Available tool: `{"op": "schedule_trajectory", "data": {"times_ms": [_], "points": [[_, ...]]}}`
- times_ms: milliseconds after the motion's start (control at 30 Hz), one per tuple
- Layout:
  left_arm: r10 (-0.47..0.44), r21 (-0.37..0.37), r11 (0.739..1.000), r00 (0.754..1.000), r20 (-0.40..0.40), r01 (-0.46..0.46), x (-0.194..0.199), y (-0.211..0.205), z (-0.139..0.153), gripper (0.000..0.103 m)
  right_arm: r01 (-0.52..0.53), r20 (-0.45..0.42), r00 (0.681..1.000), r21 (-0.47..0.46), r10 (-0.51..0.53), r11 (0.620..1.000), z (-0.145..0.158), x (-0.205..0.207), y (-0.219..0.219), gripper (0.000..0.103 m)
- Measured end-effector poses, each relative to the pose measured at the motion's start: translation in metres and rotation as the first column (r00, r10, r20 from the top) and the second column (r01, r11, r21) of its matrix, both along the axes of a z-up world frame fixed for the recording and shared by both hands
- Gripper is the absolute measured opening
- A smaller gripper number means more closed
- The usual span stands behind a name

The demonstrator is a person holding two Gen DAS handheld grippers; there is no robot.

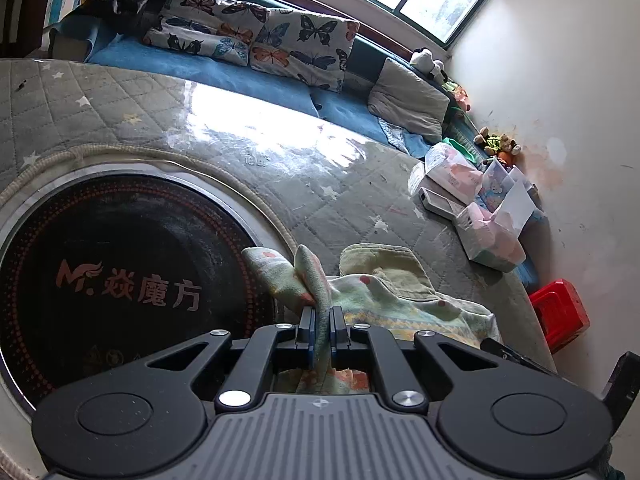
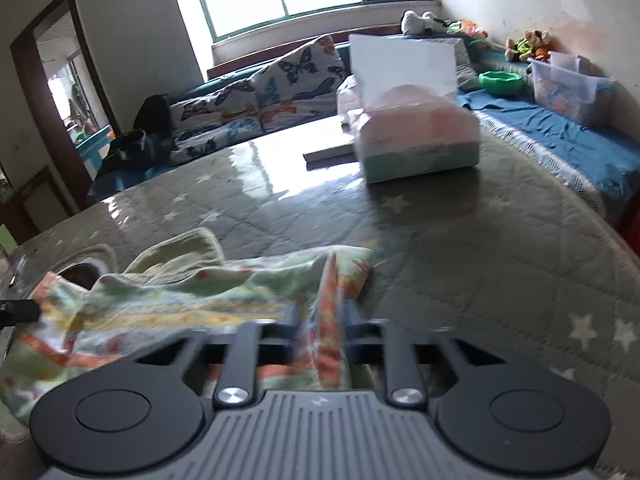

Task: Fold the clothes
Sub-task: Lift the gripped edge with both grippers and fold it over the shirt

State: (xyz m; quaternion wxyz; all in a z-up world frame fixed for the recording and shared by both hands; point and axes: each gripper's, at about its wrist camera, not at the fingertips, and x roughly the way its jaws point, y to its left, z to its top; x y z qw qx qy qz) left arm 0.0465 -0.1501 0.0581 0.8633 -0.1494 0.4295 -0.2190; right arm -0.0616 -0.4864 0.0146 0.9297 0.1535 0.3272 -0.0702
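- Lying crumpled on the grey quilted table cover (image 1: 280, 184), just beside and partly over the edge of the round black cooktop (image 1: 100, 264): a small pale green garment (image 1: 384, 292) with orange dots and a yellow patterned band, collar end towards the far side.
- Pinching one bunched edge of that garment: left gripper (image 1: 322, 332), jaws pressed nearly together with a ridge of cloth standing up between them.
- Closing on the opposite edge: right gripper (image 2: 322, 320), jaws narrow around an orange-and-green fold; picture blurred there, so probably gripping, though the pads' contact on the cloth cannot be made out for sure.
- Judged as the step in hand: securing two edges before lifting and spreading the piece flat.
- Worth doing well: confirm a firm hold on the right side first, since a thin fold slips easily out of narrow jaws.
- Then draw both edges apart evenly, level with each other, to pull out the wrinkles without dragging cloth further across the cooktop.
- Keep the lift low; soft knit of this kind sags and twists if raised high.
- Lay it on the open stretch of table cover near the middle, well apart from the tissue pack (image 2: 416, 140) farther back.
- Beyond the table: blue sofa (image 1: 208, 68) with butterfly cushions (image 1: 256, 36), of no concern for this step.
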Motion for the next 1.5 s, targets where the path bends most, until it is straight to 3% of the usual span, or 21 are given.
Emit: {"op": "schedule_trajectory", "data": {"times_ms": [200, 433, 700, 1067, 1500], "points": [[-0.013, -0.003, 1.000, 1.000, 0.020, 0.013, -0.002, -0.002, 0.007, 0.007, 0.005, 0.068, 0.998, 0.001, -0.005, 1.000, 0.022, -0.015, 0.005, 0.007], [-0.052, -0.033, 0.998, 0.997, 0.049, 0.053, -0.009, -0.010, 0.019, 0.006, 0.012, 0.169, 0.986, -0.070, 0.000, 0.997, 0.066, -0.039, 0.014, 0.007], [-0.098, -0.054, 0.993, 0.992, 0.074, 0.103, -0.018, -0.029, 0.032, 0.006, 0.050, 0.221, 0.975, -0.133, -0.020, 0.990, 0.097, -0.061, 0.011, 0.007], [-0.151, -0.052, 0.986, 0.982, 0.112, 0.157, -0.033, -0.056, 0.047, 0.006, 0.107, 0.245, 0.967, -0.148, -0.068, 0.983, 0.109, -0.086, -0.006, 0.007], [-0.179, -0.034, 0.982, 0.977, 0.120, 0.184, -0.037, -0.074, 0.051, 0.006, 0.142, 0.234, 0.966, -0.139, -0.107, 0.980, 0.100, -0.098, -0.023, 0.007]]}}
